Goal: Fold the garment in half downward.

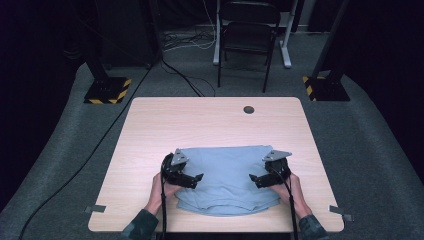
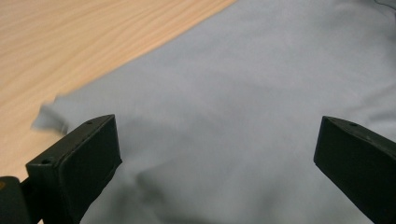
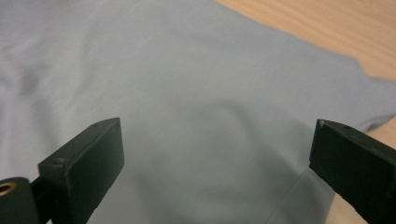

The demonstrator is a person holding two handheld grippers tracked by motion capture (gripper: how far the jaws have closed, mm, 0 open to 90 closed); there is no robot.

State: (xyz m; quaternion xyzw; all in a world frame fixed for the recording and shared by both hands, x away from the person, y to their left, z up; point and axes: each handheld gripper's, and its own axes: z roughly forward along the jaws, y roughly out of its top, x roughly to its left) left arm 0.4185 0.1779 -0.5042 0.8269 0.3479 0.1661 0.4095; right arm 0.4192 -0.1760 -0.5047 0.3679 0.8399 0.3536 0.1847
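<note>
Pale wood table (image 1: 165, 120) on grey carpet, dark room behind. A folded light-blue garment (image 1: 225, 175) is laid at the near centre. The left gripper (image 1: 196, 179) is held over its left part, the right gripper (image 1: 256, 180) over its right, jaws of both spread wide, nothing clamped. Contact w/ cloth can't be judged. Weave and creases are seen in the gripper views; the overall outline is given from above.

folded blue cloth (image 1: 227, 180) on table (image 1: 210, 122) (near edge); tongs (image 1: 198, 178) (image 1: 254, 179) over it.
</note>
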